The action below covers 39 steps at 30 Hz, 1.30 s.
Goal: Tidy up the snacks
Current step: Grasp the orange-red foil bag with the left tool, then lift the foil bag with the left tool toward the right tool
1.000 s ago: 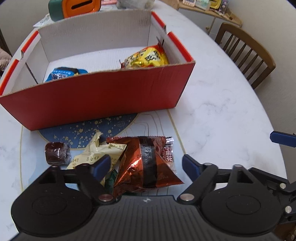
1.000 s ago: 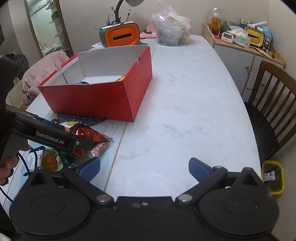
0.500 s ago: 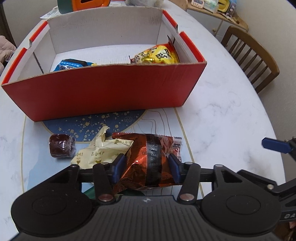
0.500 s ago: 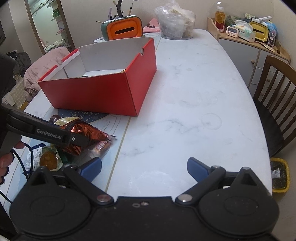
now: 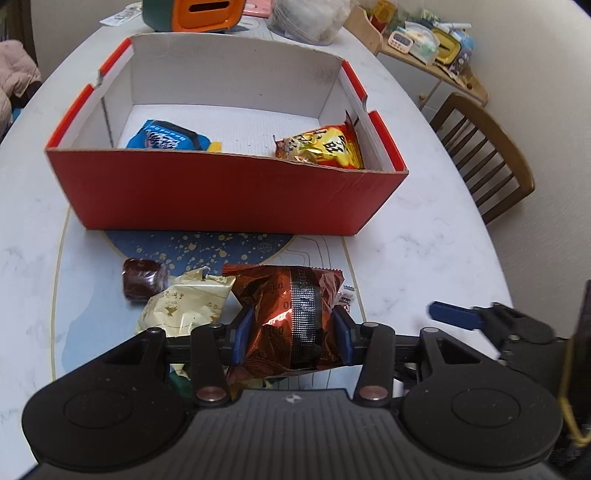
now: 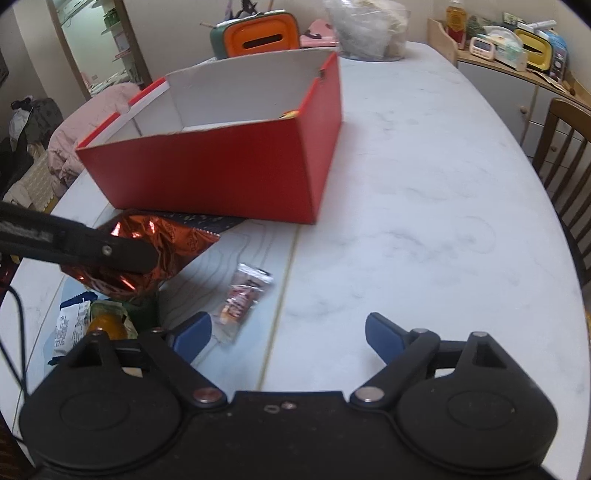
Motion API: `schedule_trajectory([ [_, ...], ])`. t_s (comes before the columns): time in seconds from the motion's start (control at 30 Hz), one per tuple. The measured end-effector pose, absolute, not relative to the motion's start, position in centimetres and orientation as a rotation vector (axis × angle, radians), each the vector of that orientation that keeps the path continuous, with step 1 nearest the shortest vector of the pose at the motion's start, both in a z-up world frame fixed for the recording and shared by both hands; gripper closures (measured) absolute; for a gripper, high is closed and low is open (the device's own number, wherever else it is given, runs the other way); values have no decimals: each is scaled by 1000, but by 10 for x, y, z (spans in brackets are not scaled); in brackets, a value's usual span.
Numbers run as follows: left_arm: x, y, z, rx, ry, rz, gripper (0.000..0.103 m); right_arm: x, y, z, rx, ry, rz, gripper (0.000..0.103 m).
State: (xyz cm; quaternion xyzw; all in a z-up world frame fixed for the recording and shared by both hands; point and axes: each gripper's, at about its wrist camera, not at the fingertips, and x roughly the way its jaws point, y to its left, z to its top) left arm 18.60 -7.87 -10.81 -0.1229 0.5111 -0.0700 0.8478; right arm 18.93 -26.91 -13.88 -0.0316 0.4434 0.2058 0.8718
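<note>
My left gripper [image 5: 291,332] has its jaws closing, and both blue pads press on a copper foil snack packet [image 5: 288,295] held just above the mat. The right wrist view shows that packet [image 6: 173,240] hanging under the left gripper's black fingers [image 6: 122,254]. A red cardboard box [image 5: 221,195] stands beyond, holding a blue packet [image 5: 166,136] and a yellow packet [image 5: 325,146]. A cream packet [image 5: 184,306] and a dark brown sweet [image 5: 142,282] lie on the mat. My right gripper [image 6: 288,332] is closing, pads bare, with a small pink packet [image 6: 243,295] on the table by its left finger.
More wrapped snacks [image 6: 103,321] lie at the lower left of the right wrist view. An orange and green container [image 6: 258,33] and a clear plastic bag [image 6: 365,29] stand behind the box. The white marble table [image 6: 424,221] stretches right to a wooden chair [image 5: 487,155].
The left jaws closed onto the copper foil packet and raised it, uncovering the small pink packet. The right gripper came down and nearer to that pink packet, its jaws narrowing a little.
</note>
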Motion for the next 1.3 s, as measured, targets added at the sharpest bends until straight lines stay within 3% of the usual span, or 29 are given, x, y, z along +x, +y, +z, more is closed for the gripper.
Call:
schedule_trajectory([
  [0.2, 174, -61, -100, -306, 1057, -141, 59, 194, -243, -147, -94, 922, 437, 20],
  [0.47, 161, -42, -86, -351, 1021, -137, 59, 201, -217, -158, -157, 922, 432, 41],
  [0.83, 153, -31, -81, -358, 997, -144, 59, 198, -206, -164, -236, 881, 379, 60],
  [0.97, 152, -29, -79, -355, 990, -153, 59, 196, -204, -162, -231, 874, 364, 72],
  [1.3, 150, -28, -79, -341, 992, -170, 59, 194, -208, -159, -202, 874, 328, 79],
])
